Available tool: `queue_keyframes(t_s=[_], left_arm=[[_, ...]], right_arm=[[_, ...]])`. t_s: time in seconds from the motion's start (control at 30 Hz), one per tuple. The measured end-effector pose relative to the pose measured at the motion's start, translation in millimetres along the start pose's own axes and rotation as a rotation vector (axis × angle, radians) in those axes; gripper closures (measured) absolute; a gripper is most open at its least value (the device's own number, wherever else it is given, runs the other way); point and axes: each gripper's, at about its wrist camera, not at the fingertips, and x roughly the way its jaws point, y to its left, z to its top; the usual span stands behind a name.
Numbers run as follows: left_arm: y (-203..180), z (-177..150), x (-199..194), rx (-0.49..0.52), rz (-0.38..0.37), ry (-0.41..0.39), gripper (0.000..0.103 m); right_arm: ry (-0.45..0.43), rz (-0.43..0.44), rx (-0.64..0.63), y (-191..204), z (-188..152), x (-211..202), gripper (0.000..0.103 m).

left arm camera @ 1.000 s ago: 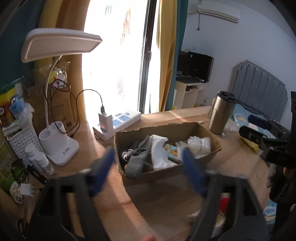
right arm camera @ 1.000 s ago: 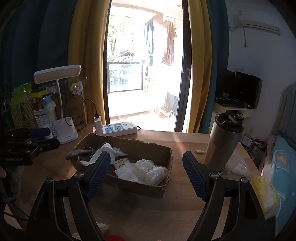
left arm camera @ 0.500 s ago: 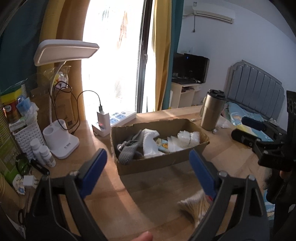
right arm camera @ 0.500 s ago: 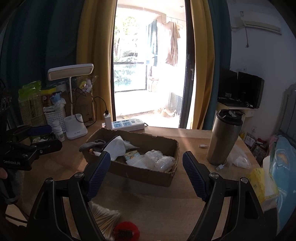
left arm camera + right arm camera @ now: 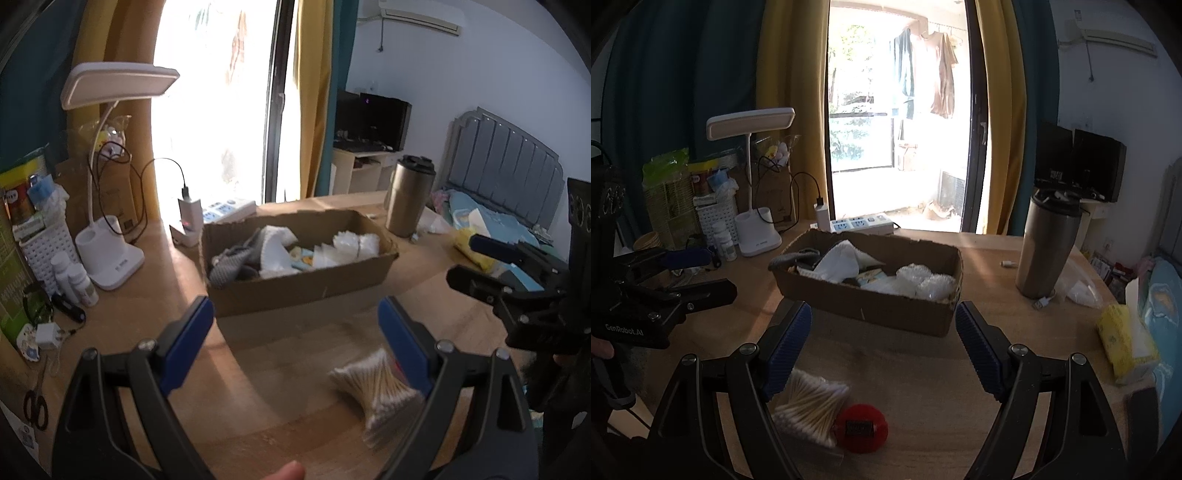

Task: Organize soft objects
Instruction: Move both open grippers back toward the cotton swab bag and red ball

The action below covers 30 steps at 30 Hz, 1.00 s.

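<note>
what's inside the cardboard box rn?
In the cardboard box: grey knit fabric at one end, a white cloth, white bubbly wrap at the other, and a small printed packet between. Anything beneath them is covered.

The left gripper's right finger (image 5: 404,349) is covering part of the blurred cotton swab bundle (image 5: 380,391). The cardboard box (image 5: 871,310) wall is hiding the lower parts of the soft items inside, and the red object's (image 5: 862,428) label is reading too small to make out.
</note>
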Motion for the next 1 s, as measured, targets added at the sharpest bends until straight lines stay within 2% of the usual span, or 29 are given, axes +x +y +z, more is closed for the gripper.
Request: queue_keyframes(t_s=[0.6, 1.0], left_arm=[[-38.1, -39.9, 17.1, 0.023, -0.031, 0.106, 0.011], [-53.4, -61.4, 33.2, 0.023, -0.049, 0.165, 0.011]], right_arm=[[0.088, 0.06, 0.053, -3.6, -53.0, 5.9, 0.02], [0.178, 0.012, 0.038, -14.4, -83.1, 19.0, 0.02]])
